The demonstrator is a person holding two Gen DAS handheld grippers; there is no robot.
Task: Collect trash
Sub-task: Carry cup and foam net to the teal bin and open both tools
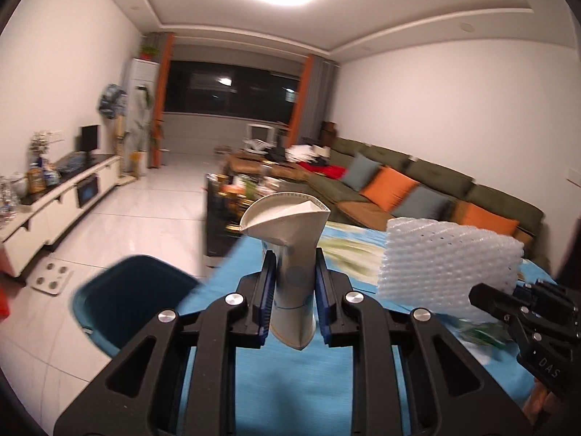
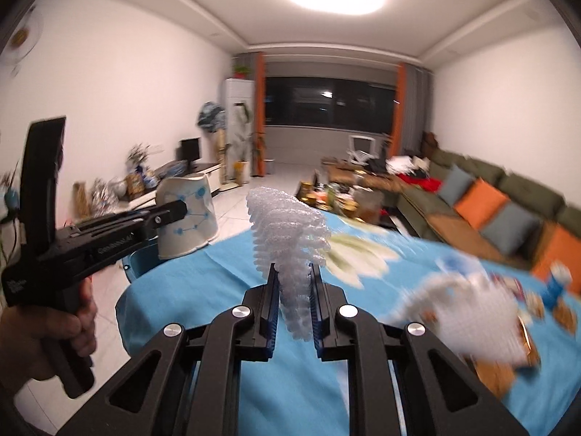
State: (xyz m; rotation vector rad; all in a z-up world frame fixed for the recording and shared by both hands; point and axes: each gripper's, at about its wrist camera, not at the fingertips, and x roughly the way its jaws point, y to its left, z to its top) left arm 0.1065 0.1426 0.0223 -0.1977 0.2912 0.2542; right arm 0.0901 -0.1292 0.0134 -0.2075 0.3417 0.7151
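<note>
Holding a crushed paper cup [image 1: 290, 272] in the left gripper [image 1: 292, 254] and a white foam net sleeve [image 2: 290, 250] in the right gripper [image 2: 293, 272], both clamped tight, we had them above the blue tablecloth [image 1: 290, 381]. The teal bin [image 1: 127, 298] stood near left. In our judgement, each piece should be released only once directly over the bin's mouth. We could read only "DAS" on the right gripper's body.

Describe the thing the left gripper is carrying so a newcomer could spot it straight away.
Start at the table under the blue cloth. Above its left edge, the left gripper is shut on a crushed paper cup. It is smooth, white with blue dots and lines, unlike the bumpy white foam netting in the right gripper.
</note>
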